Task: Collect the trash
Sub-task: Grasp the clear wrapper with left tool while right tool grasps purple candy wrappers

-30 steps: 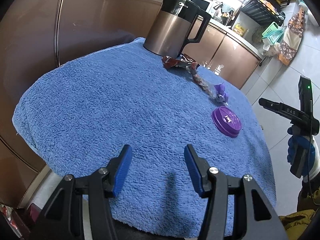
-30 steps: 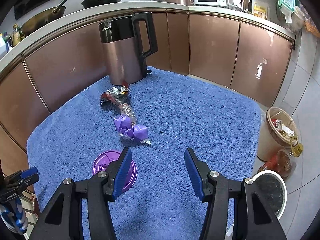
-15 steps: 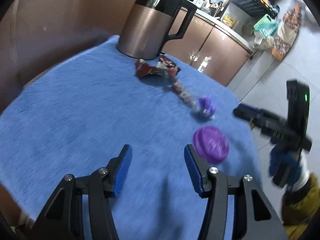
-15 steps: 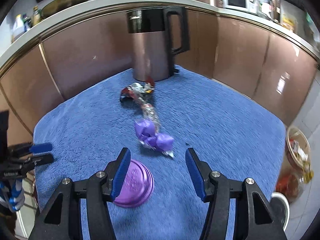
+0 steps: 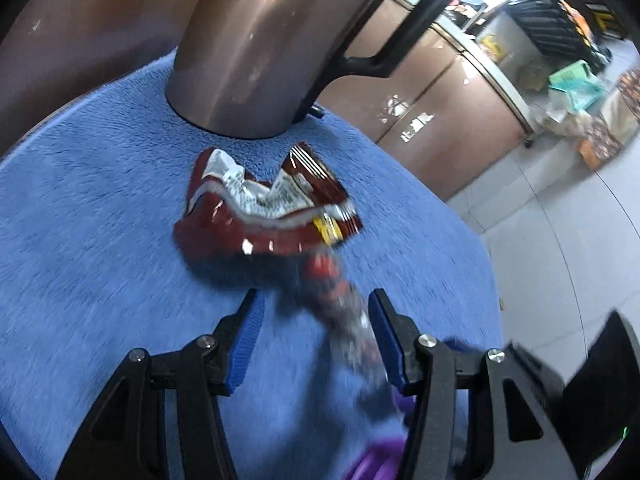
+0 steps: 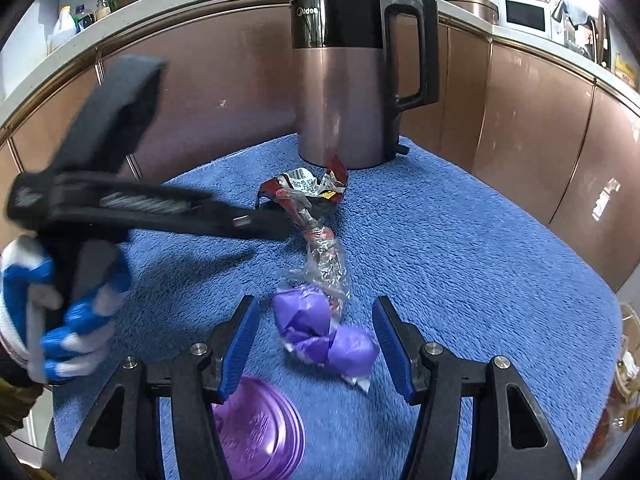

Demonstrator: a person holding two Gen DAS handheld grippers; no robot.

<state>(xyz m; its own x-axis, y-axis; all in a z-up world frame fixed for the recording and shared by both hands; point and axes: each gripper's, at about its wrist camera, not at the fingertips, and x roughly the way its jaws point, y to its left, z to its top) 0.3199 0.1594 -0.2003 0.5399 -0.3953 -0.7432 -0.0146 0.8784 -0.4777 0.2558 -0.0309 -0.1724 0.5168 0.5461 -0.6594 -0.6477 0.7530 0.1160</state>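
Note:
A crumpled dark red snack wrapper (image 5: 268, 208) lies on the blue towel (image 5: 80, 240) in front of the kettle; it also shows in the right wrist view (image 6: 308, 192). A twisted clear wrapper (image 6: 324, 260) trails from it to a purple crumpled wrapper (image 6: 324, 332). My left gripper (image 5: 316, 340) is open just short of the red wrapper, with the clear wrapper (image 5: 340, 312) between its fingers. My right gripper (image 6: 316, 344) is open around the purple wrapper. A purple lid (image 6: 260, 432) lies under its left finger.
A copper and black kettle (image 6: 352, 80) stands at the back of the towel, close behind the red wrapper. Brown cabinet fronts (image 6: 520, 128) surround the table. A bin (image 6: 628, 380) with bottles sits on the floor at right.
Both grippers have moved forward over the towel toward the trash. The left one has come up close to the red wrapper, and the right one now straddles the purple wrapper.

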